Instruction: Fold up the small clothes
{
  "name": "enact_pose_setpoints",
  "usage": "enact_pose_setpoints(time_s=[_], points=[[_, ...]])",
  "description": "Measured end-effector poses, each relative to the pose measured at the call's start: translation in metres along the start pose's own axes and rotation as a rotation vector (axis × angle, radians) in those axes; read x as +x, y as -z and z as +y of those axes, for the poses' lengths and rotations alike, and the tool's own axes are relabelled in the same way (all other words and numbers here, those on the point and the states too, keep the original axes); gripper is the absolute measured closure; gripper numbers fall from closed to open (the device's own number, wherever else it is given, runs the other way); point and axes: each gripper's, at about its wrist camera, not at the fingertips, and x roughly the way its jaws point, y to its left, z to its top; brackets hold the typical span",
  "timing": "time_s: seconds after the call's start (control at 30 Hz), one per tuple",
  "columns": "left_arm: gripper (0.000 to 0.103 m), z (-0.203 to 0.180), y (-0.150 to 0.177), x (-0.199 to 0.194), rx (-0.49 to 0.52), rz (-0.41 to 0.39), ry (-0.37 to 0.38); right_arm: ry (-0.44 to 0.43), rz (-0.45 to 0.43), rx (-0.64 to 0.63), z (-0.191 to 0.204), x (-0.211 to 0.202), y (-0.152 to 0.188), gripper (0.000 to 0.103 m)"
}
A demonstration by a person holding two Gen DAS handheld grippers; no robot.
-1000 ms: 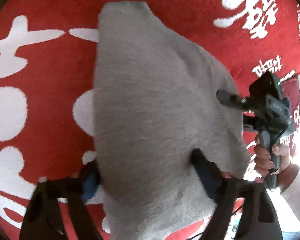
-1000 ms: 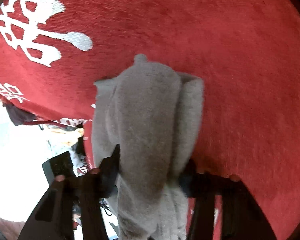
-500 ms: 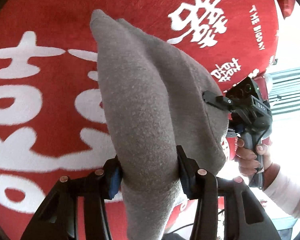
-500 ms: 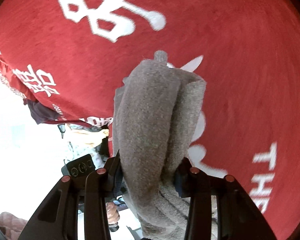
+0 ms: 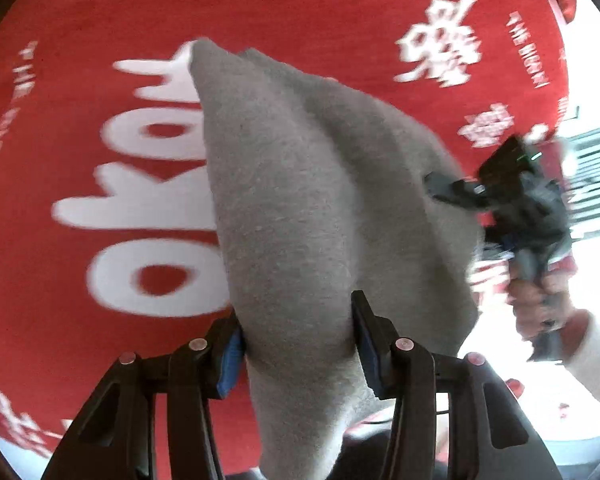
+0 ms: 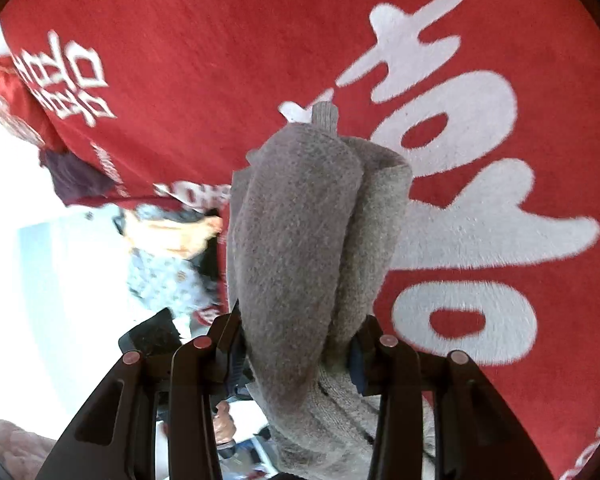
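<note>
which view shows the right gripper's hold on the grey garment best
The right wrist view: the right gripper is shut on the grey garment, up close. The left wrist view shows it blurred at the garment's far edge.

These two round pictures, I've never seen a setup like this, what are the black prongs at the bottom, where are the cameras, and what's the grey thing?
No robot here: a person holds a hand-operated gripper in each hand, each carrying a fisheye camera that looks along its two black fingers. One picture comes from the left gripper, the other from the right gripper. Both have their jaws shut on the same grey knit garment, which hangs bunched between them over a red cloth with white lettering. In the left view you can also see the right gripper, held by the person's right hand, clamping the garment's far edge.
</note>
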Motion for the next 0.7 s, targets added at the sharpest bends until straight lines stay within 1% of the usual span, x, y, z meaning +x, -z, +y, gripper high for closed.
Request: enact_pose_setpoints(time_s=[0.03, 0.1, 0.17, 0.2, 0.23, 0.3, 0.37, 0.4, 0.43, 0.47, 0.5, 0.53, 0.57, 0.63, 0.7], points=[[0.054, 0.009, 0.004, 0.006, -0.016, 0.007, -0.049, 0.036, 0.009, -0.005, -0.001, 0.009, -0.002, 0.059], [0.054, 0.026, 0.010, 0.012, -0.057, 0.014, -0.126, 0.148, 0.013, -0.023, -0.005, 0.022, -0.007, 0.058], [0.048, 0.038, 0.015, 0.008, -0.111, -0.003, -0.094, 0.254, -0.015, -0.021, -0.009, 0.021, -0.011, 0.055], [0.046, 0.041, 0.017, 0.005, -0.130, -0.010, -0.098, 0.288, -0.027, -0.012, -0.010, 0.017, -0.011, 0.049], [0.043, 0.043, 0.019, 0.001, -0.133, -0.012, -0.116, 0.348, -0.050, -0.008, -0.010, 0.009, -0.010, 0.047], [0.042, 0.044, 0.021, -0.003, -0.131, -0.010, -0.137, 0.407, -0.071, -0.032, -0.002, -0.002, -0.005, 0.046], [0.042, 0.042, 0.023, -0.008, -0.133, 0.000, -0.173, 0.465, -0.096, -0.079, 0.011, -0.016, 0.004, 0.046], [0.042, 0.040, 0.024, -0.012, -0.124, -0.006, -0.197, 0.484, -0.108, -0.113, 0.021, -0.022, 0.011, 0.046], [0.042, 0.039, 0.026, -0.014, -0.114, -0.012, -0.211, 0.483, -0.117, -0.140, 0.028, -0.028, 0.018, 0.047], [0.037, 0.034, 0.024, -0.015, -0.104, -0.019, -0.225, 0.477, -0.129, -0.167, 0.037, -0.031, 0.024, 0.048], [0.029, 0.031, 0.024, -0.018, -0.094, -0.022, -0.237, 0.462, -0.137, -0.198, 0.048, -0.033, 0.033, 0.054], [0.015, 0.027, 0.024, -0.020, -0.085, -0.028, -0.251, 0.448, -0.141, -0.218, 0.059, -0.032, 0.037, 0.059], [0.011, 0.023, 0.025, -0.022, -0.077, -0.034, -0.263, 0.427, -0.144, -0.245, 0.068, -0.031, 0.046, 0.060], [0.011, 0.016, 0.027, -0.023, -0.059, -0.030, -0.281, 0.403, -0.128, -0.286, 0.083, -0.021, 0.055, 0.060], [0.011, 0.010, 0.028, -0.022, -0.053, -0.019, -0.297, 0.410, -0.086, -0.304, 0.086, -0.002, 0.064, 0.060]])
